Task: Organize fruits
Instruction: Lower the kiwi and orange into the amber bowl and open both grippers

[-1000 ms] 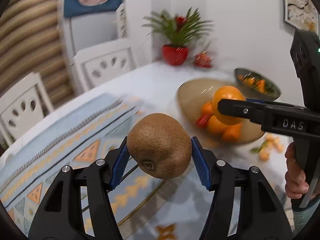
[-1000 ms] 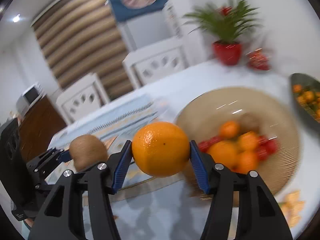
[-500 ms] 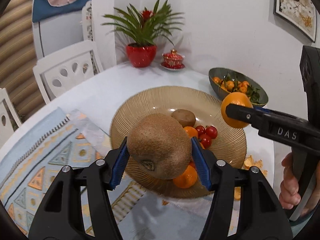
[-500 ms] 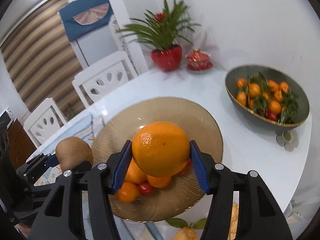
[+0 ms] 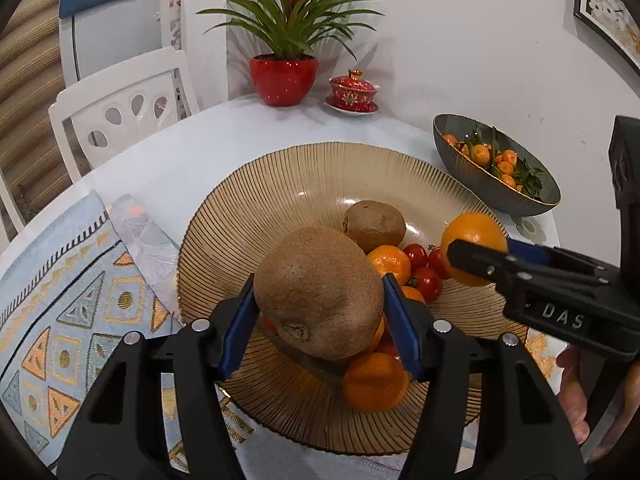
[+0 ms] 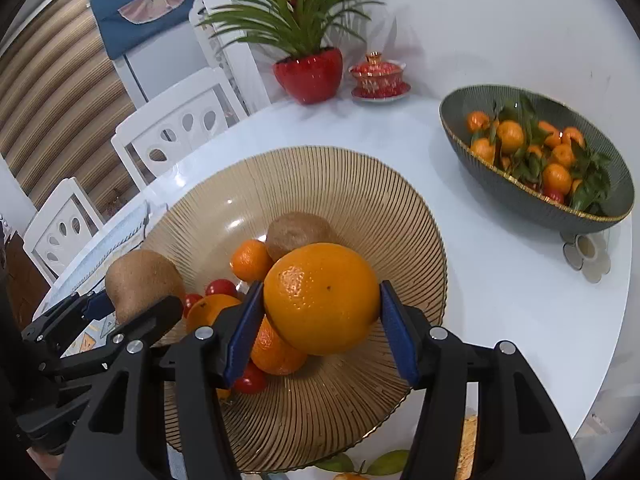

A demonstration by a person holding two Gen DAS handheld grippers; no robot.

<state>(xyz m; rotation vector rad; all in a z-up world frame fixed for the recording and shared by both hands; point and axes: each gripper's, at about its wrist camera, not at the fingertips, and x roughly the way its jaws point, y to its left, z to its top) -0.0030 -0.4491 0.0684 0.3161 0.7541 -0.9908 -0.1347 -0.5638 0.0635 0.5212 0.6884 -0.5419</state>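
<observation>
Both grippers hang side by side over the near half of the ribbed amber bowl point(image 5: 280, 184). The left gripper point(image 5: 320, 308) clamps a kiwi point(image 5: 316, 292) between its blue pads; the right gripper point(image 6: 320, 312) clamps an orange point(image 6: 322, 296). Beyond them, 1 more kiwi point(image 6: 298, 232), tangerines and cherry tomatoes lie at the bowl's centre.

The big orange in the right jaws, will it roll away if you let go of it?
Probably: the orange is round and smooth, so it may roll downhill into the sloped ribbed bowl. The piled fruit underneath would likely stop it.
</observation>
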